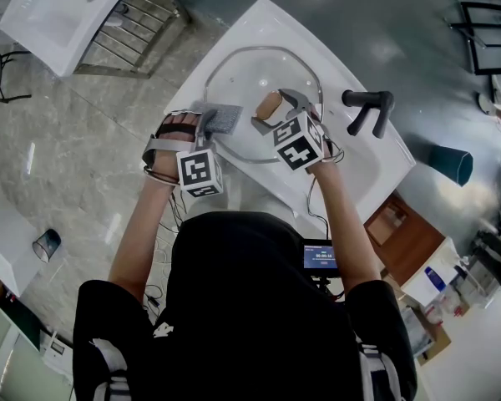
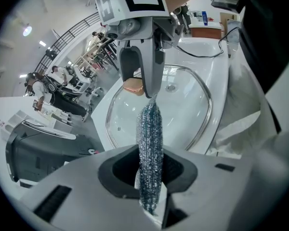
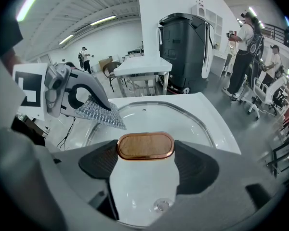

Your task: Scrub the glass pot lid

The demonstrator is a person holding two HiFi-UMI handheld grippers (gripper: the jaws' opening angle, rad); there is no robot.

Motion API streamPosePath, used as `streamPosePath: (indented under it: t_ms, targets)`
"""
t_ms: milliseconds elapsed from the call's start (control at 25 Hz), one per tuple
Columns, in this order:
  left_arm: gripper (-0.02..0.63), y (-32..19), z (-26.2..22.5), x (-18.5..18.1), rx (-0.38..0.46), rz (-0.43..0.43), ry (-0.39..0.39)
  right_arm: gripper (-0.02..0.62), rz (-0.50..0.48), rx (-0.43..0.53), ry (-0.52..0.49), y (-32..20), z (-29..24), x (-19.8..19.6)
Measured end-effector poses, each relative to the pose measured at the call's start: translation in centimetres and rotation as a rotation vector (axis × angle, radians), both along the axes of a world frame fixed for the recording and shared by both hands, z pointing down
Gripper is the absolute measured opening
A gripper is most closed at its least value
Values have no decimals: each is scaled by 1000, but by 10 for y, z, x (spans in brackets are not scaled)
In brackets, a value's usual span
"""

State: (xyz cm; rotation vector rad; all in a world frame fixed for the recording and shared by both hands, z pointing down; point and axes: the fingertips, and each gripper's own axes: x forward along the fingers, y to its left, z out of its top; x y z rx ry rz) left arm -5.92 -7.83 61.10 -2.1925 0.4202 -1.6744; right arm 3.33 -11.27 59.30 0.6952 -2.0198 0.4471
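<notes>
— Largest item first?
— A white basin point(image 1: 267, 19) is noted in the middle of the head view.

— And the lid?
— The lid point(image 1: 259, 69) is found over the basin's bowl, its metal rim lying well inside the white edge. The drain is seen through the glass. Whether the rim rests on the basin cannot be told.

— Fittings?
— One black tap point(image 1: 369, 107) is recorded at the basin's right side, apart from the lid.

— The grippers?
— The left gripper point(image 1: 213, 122) is clamped on a scrubber point(image 2: 150, 143) (silvery mesh, held edge-on between the jaws). The right gripper point(image 1: 271, 111) is closed on the lid's knob point(image 3: 145, 146), an oval brown piece with a coppery band, pinched from both sides.

— How are the two placed?
— The scrubber is held at the lid's left rim, just beside the knob. Contact with the glass cannot be confirmed.
</notes>
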Motion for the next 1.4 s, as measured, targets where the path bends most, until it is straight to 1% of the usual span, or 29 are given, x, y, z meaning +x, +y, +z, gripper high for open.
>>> streamPosePath:
  t_ms: [280,480,560,760,880,1040,1080,1160,1320,1400]
  targets:
    - [72,-3,-3,0,-17,-39,33,364,40,9,-13,-1,0,-1]
    - [72,-4,-7,-4,-57,-94,64,364,40,13,11,0,-2,1]
    - [72,-3,-12,-7,-70,-117,81,364,42,14,6,2,-6,0]
    - [72,-1,-26,-12,-75,-164,127,364,64,49,-10,4,-21,1]
    - [72,-1,-42,-14,-67,-196,176,364,76,72,-12,6,-35,1]
    - [72,-2,-68,-18,-67,-249,271,363,112,109,-35,6,-60,-5]
    - [72,-2,-76,-18,-64,-260,295,348,126,127,-44,6,-68,-6]
    - [72,-4,-92,-19,-53,-280,347,263,153,169,-57,4,-86,-7]
    - [72,1,-126,-21,-38,-326,449,202,201,224,-85,10,-119,-9]
    - [72,7,-143,-20,-30,-335,488,164,222,246,-103,18,-136,-11]
